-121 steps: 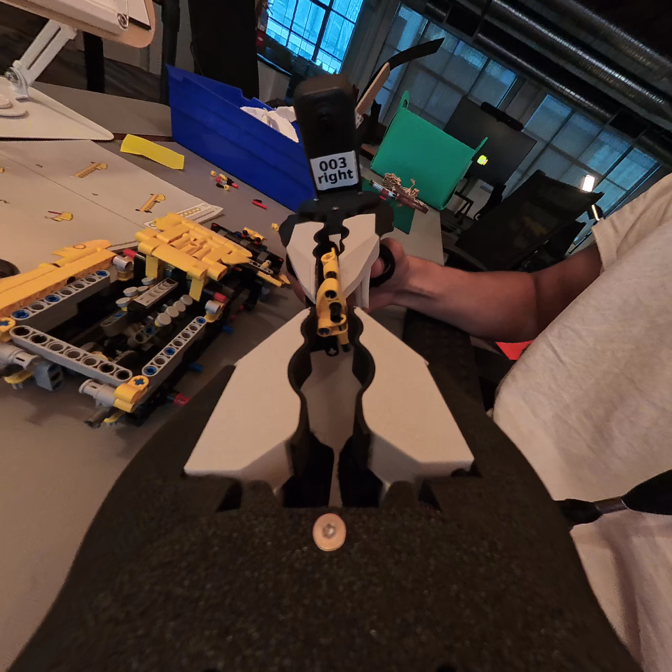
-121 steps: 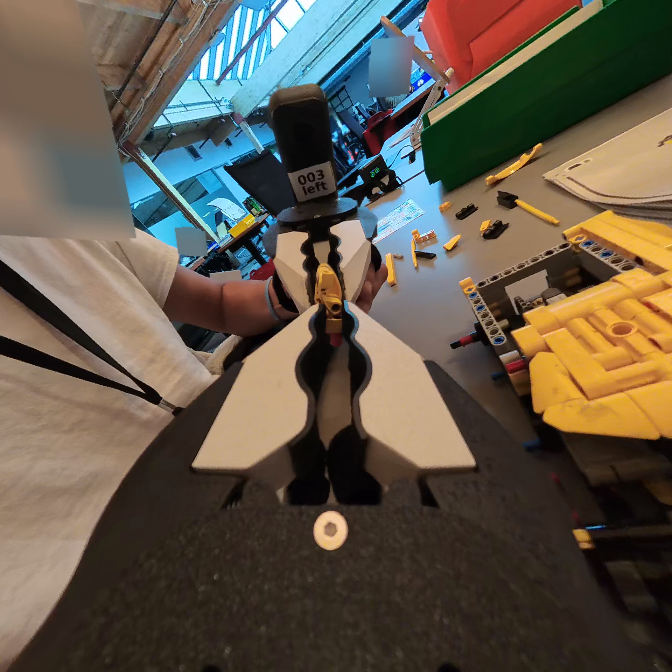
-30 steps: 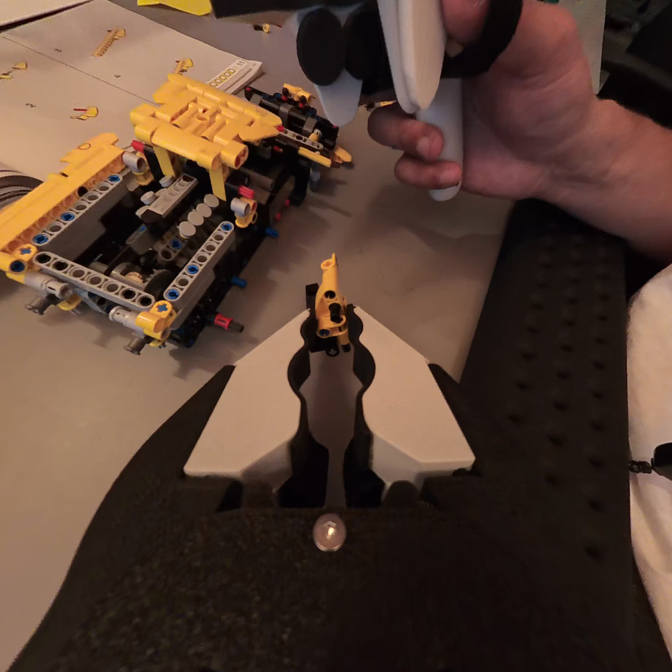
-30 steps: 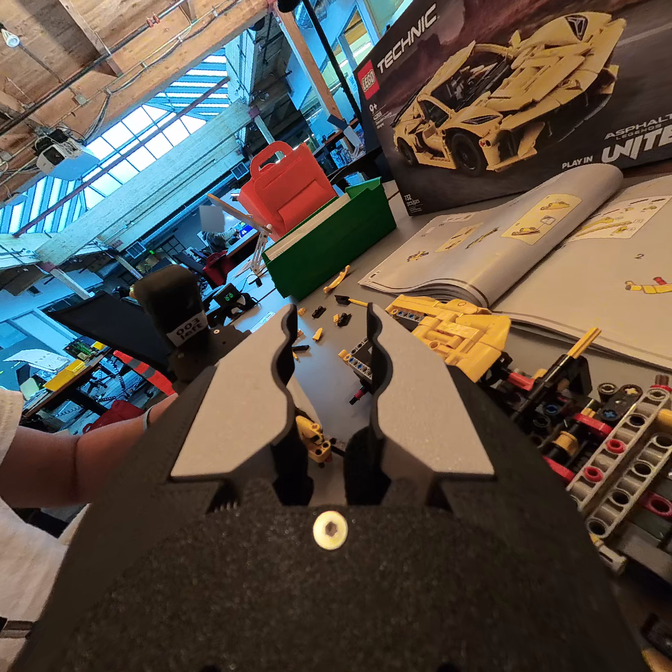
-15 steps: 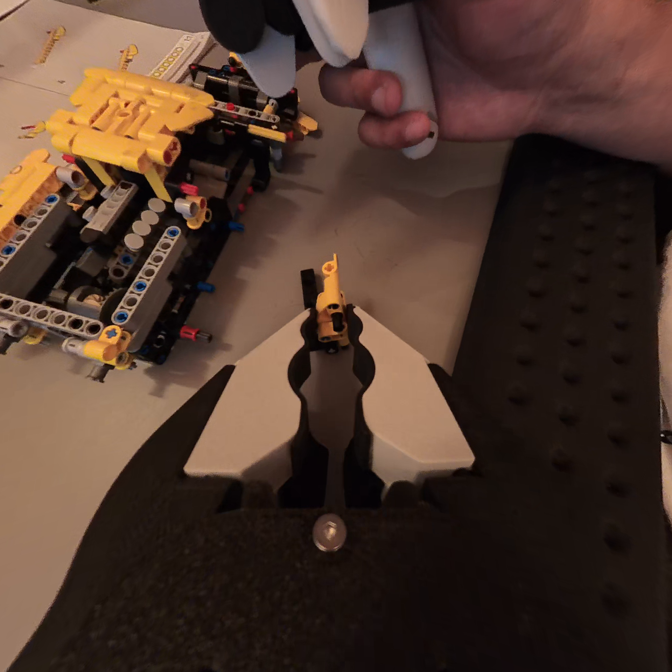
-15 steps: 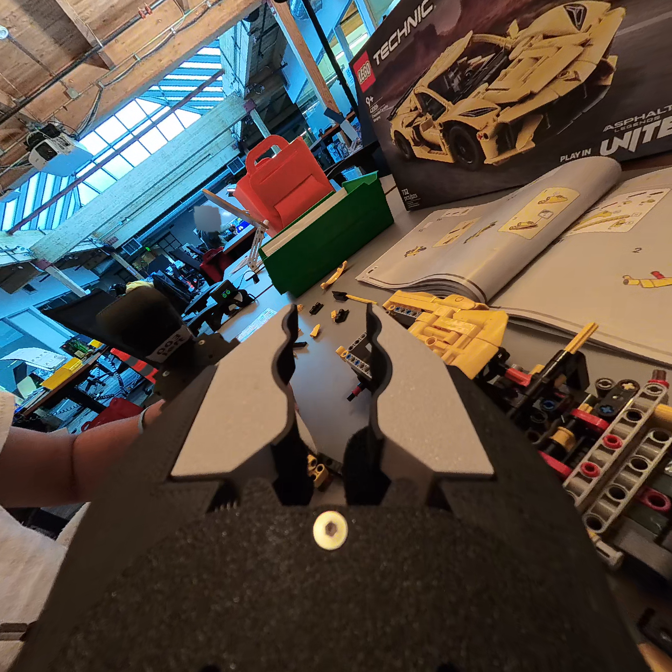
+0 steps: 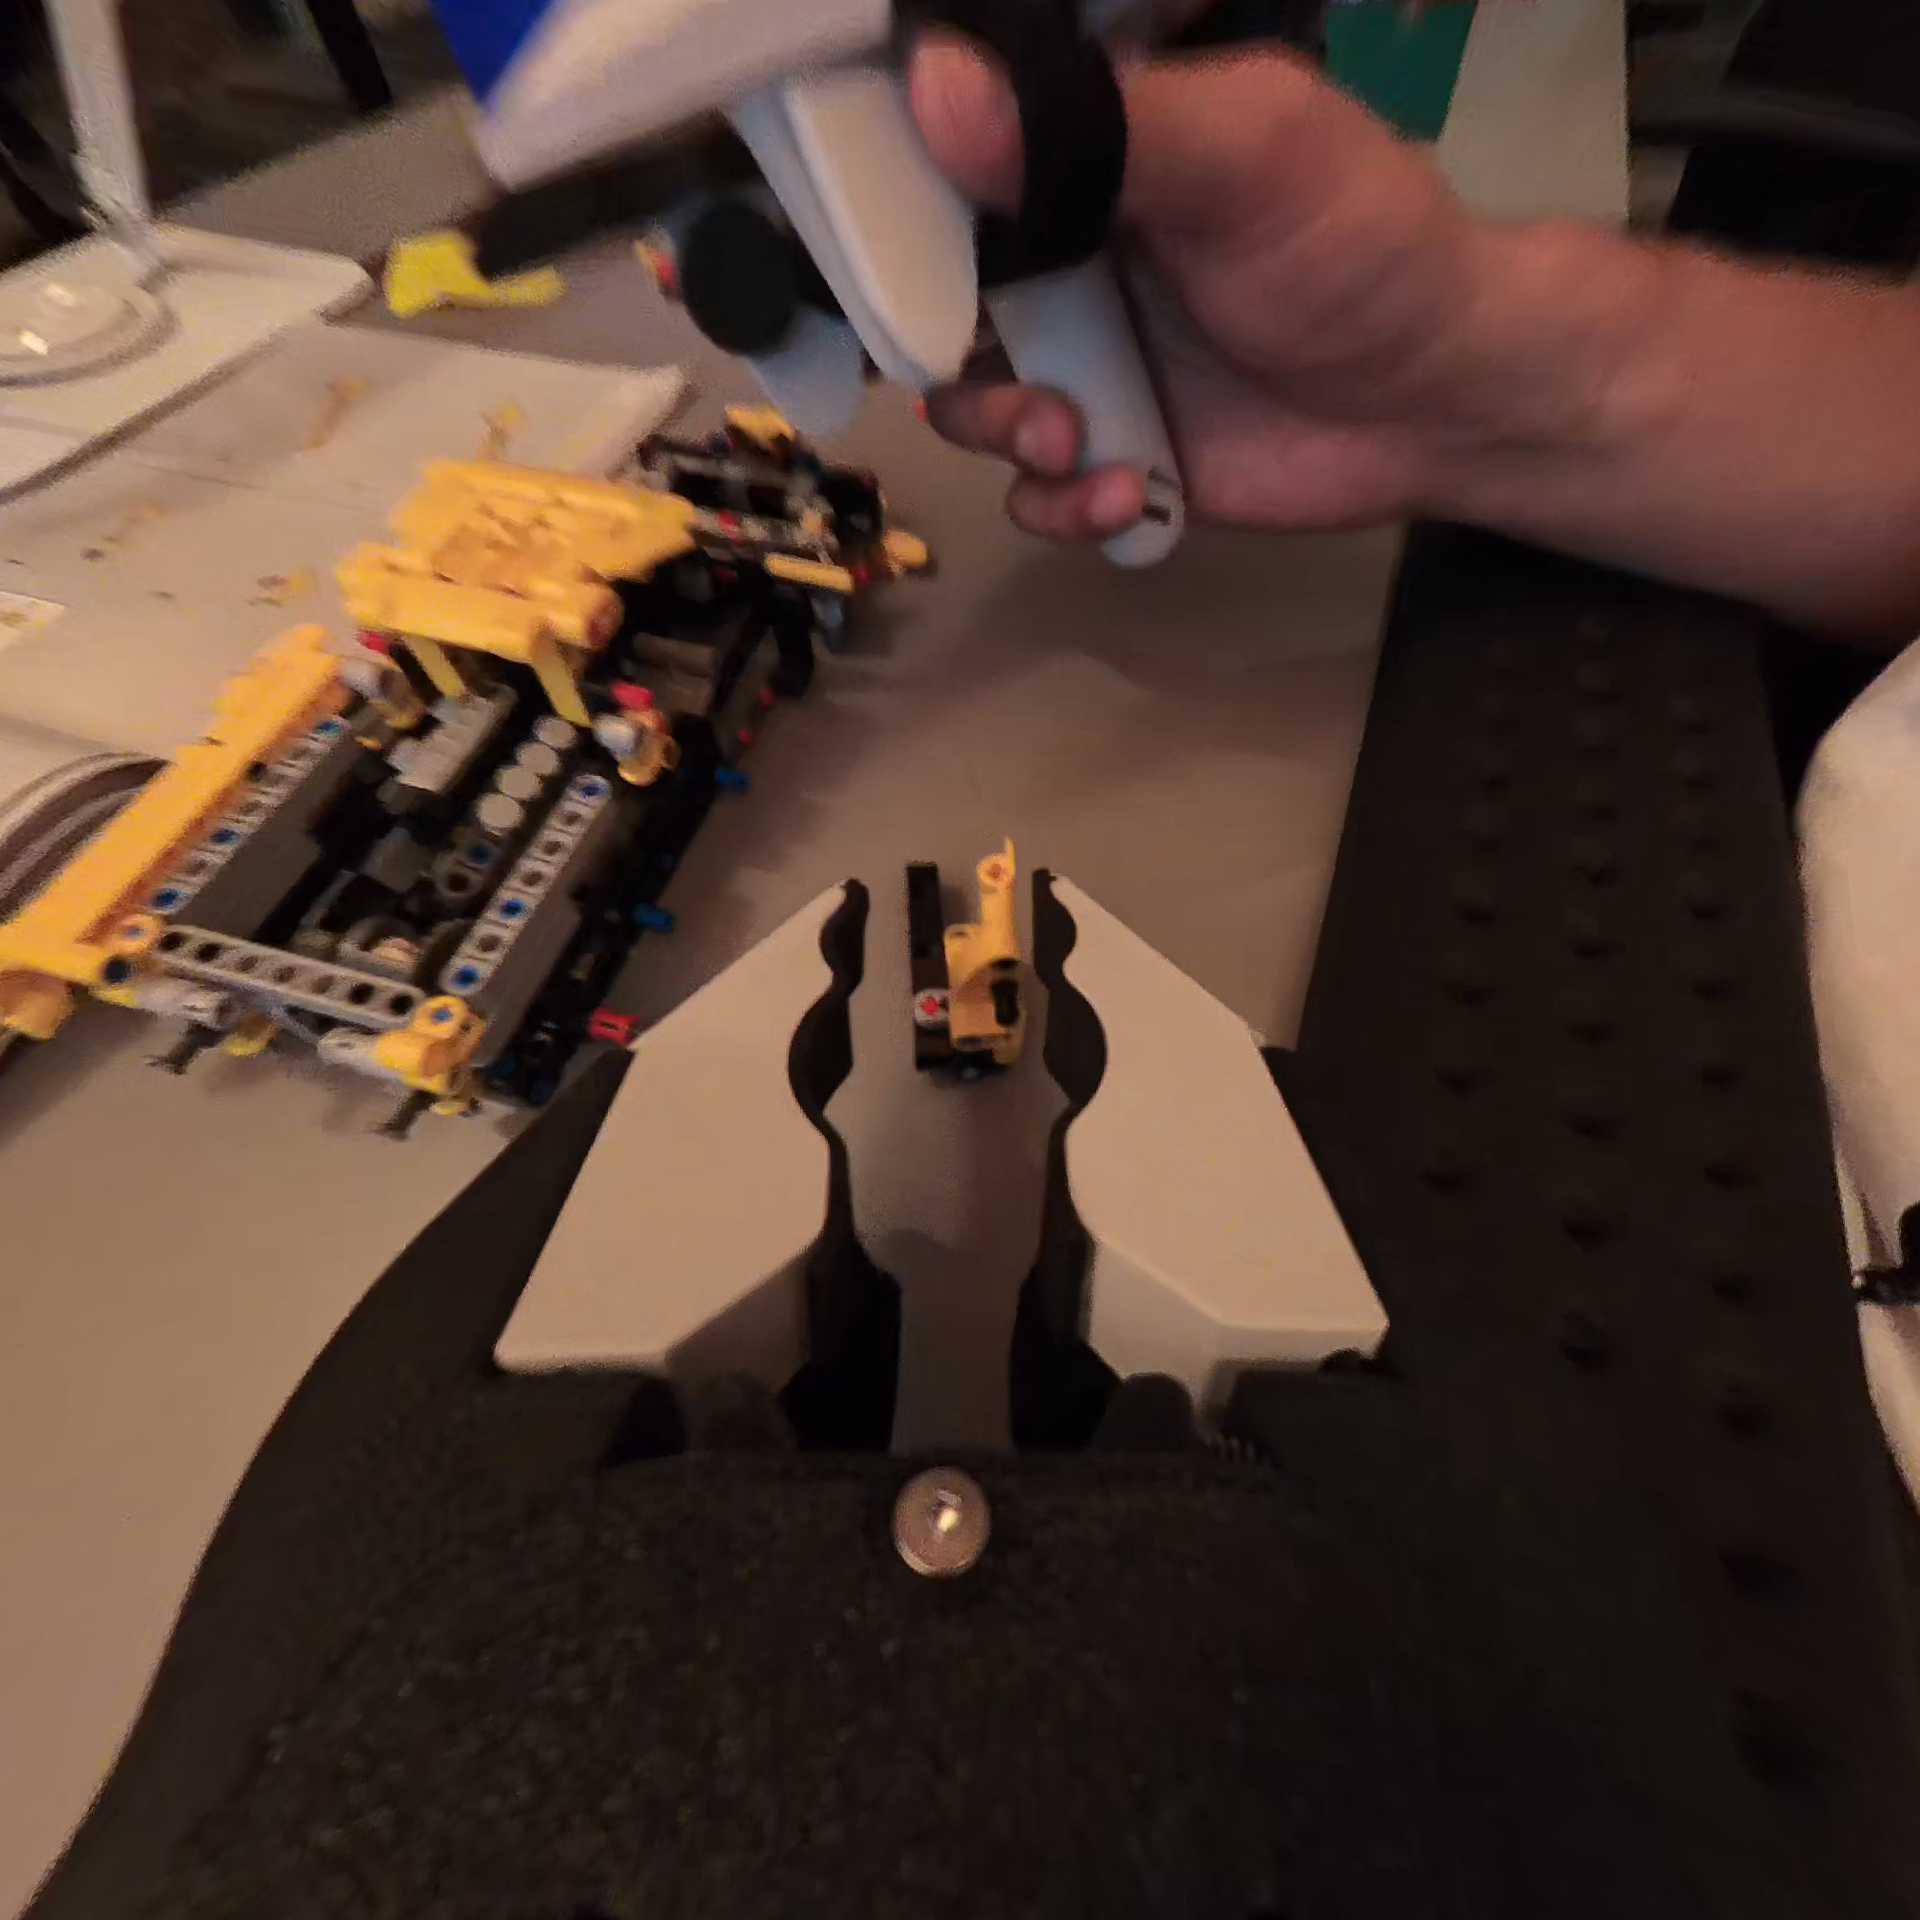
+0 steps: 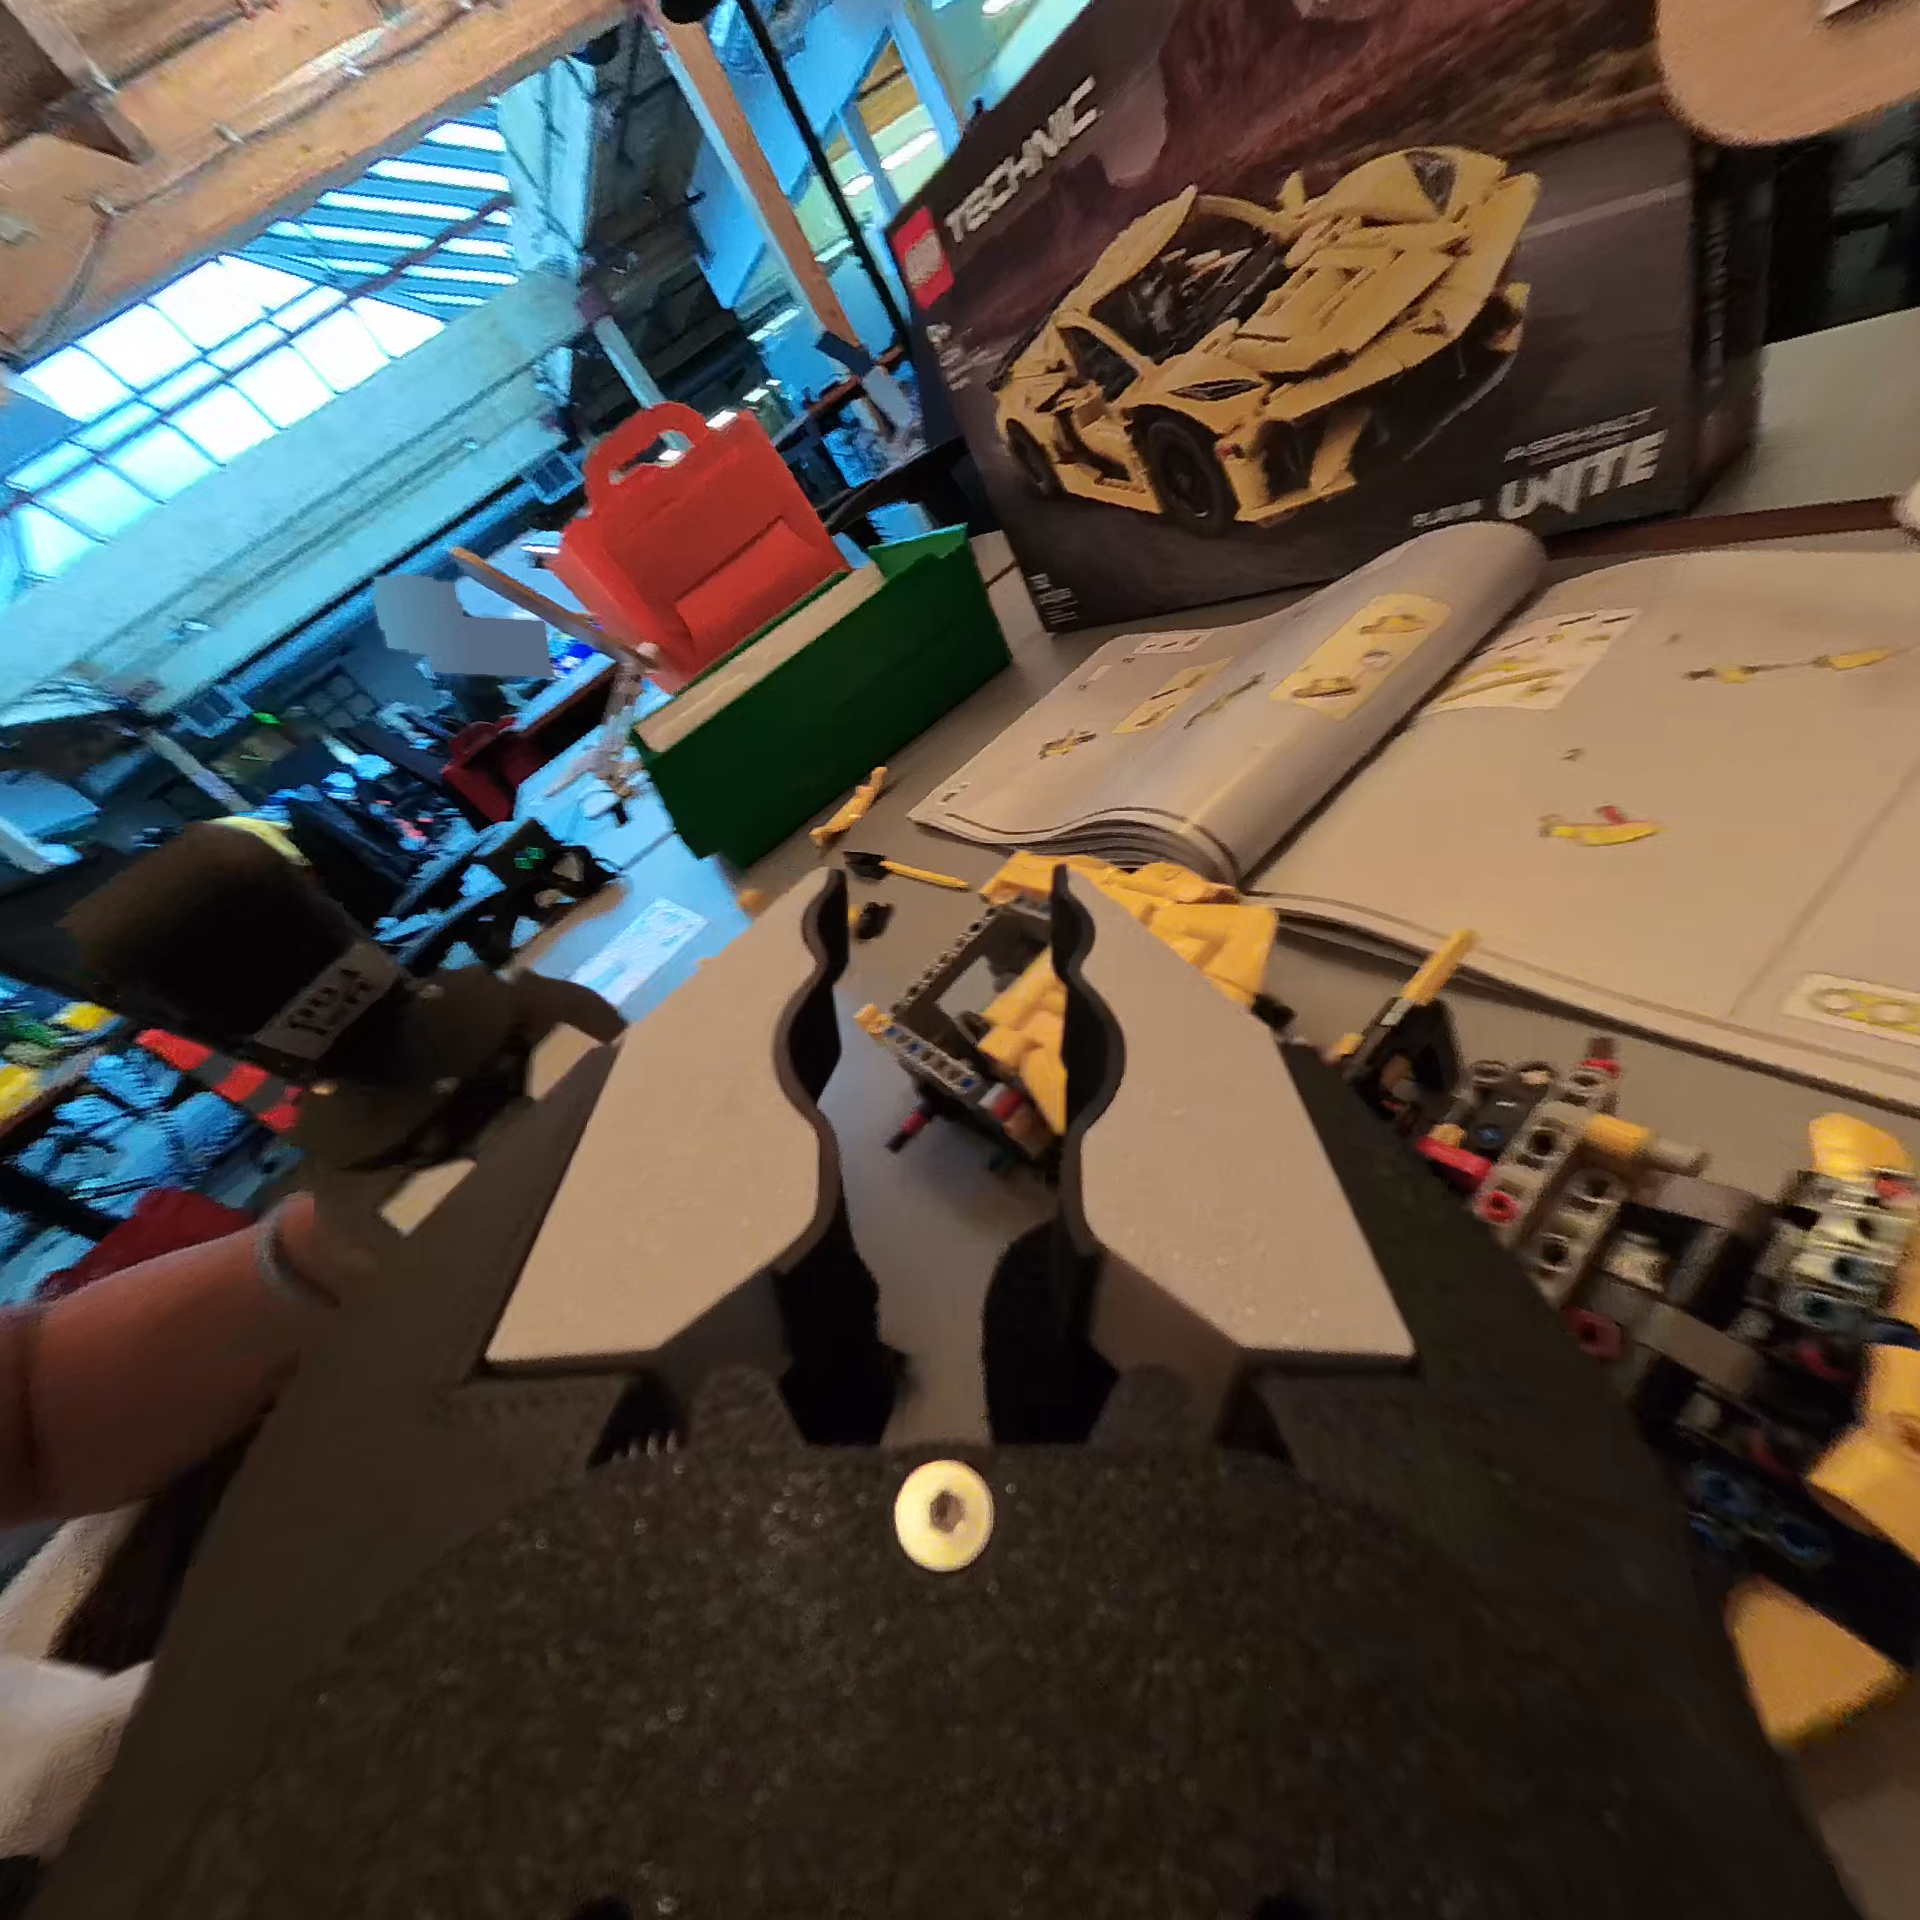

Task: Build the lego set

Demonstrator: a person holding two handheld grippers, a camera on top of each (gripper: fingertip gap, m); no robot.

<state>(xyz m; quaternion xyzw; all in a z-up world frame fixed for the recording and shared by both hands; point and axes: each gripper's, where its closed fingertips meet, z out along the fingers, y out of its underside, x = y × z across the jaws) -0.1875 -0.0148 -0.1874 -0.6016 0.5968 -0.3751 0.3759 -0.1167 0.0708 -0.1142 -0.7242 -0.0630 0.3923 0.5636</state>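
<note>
A big open workshop with skylights and wood beams sits behind one grey tabletop (image 7: 1091,727), with a black dimpled foam mat (image 7: 1558,935) along its near edge in the left wrist view.

Largest thing on the table is one dark cardboard set box (image 8: 1351,312) with a yellow sports car printed on it, standing upright at the back. In front of it lies one open instruction booklet (image 8: 1558,779), pages flat. Left of the booklet is one green plastic bin (image 8: 831,707), and one red carrier (image 8: 696,530) with a handle cutout stands behind it.

Then one half-built yellow, black and grey lego car chassis (image 7: 416,779) sits on the table just in front of the booklet. A few loose yellow and black bits lie near the green bin, too blurry to count properly.

Two grippers. The left gripper (image 7: 945,894) has its fingers spread apart, holding nothing, and one small yellow and black lego sub-assembly (image 7: 971,977) lies on the table in the gap between them; whether it touches either finger is hard to call. The right gripper (image 8: 940,894) is spread too and empty, hovering above the chassis, with one hand (image 7: 1299,312) wrapped around its white handle.
</note>
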